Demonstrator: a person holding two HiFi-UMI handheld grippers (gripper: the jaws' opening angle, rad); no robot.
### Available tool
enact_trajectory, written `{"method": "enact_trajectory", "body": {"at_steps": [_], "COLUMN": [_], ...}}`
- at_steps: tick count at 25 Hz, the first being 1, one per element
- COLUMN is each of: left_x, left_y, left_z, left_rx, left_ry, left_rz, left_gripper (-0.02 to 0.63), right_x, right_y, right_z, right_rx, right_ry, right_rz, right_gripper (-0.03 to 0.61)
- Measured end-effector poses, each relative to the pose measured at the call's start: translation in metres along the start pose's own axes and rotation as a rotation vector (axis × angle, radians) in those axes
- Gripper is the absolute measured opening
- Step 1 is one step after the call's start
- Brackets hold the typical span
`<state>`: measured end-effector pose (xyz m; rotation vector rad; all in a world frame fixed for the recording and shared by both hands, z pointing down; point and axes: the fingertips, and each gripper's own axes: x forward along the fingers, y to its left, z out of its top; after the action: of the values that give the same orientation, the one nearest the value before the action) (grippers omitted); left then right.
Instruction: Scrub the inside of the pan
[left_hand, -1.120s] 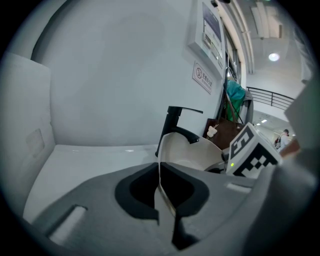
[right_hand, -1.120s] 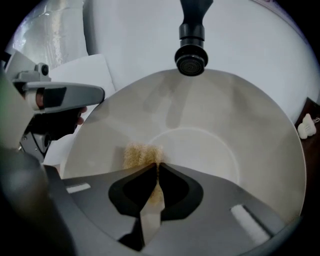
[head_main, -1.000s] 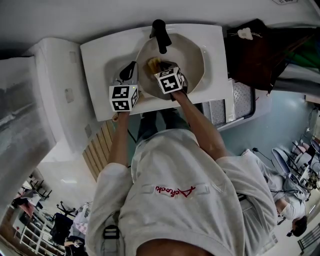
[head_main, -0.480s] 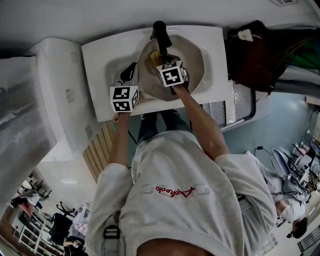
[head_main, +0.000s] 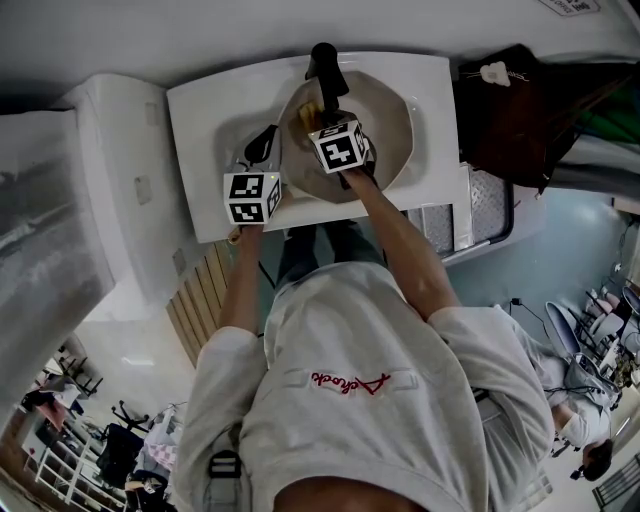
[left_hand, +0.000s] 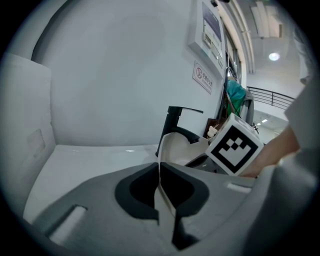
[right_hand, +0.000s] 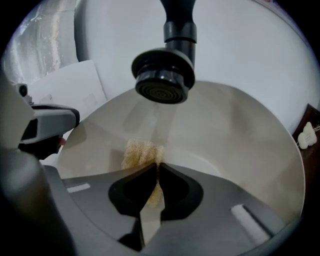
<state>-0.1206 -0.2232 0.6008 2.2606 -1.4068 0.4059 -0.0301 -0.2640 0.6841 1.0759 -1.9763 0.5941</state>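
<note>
A beige pan sits tilted in the white sink under the black faucet. My left gripper is at the pan's left side, shut on its thin rim. My right gripper is inside the pan, shut on a yellow scrub sponge that presses on the pan's inner wall. The faucet head hangs just above the sponge. No water is visible. The right gripper's marker cube shows past the pan in the left gripper view.
A white counter surrounds the basin, against a white wall with signs. A white box-like unit stands to the left. A dark bag and a metal rack lie to the right.
My right gripper and the sponge have slid farther into the pan toward the faucet. My left gripper keeps its hold on the rim.
</note>
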Motion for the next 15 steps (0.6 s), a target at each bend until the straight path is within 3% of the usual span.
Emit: {"method": "enact_trajectory", "body": {"at_steps": [15], "left_x": [0.001], "left_y": [0.0], "left_z": [0.0], "left_rx": [0.011], "left_ry": [0.006], "left_rz": [0.002], "left_gripper": [0.012], "right_x": [-0.011], "right_y": [0.039], "right_z": [-0.069], "right_rx": [-0.034], "right_ry": [0.12], "right_rz": [0.069], "right_gripper": [0.026]}}
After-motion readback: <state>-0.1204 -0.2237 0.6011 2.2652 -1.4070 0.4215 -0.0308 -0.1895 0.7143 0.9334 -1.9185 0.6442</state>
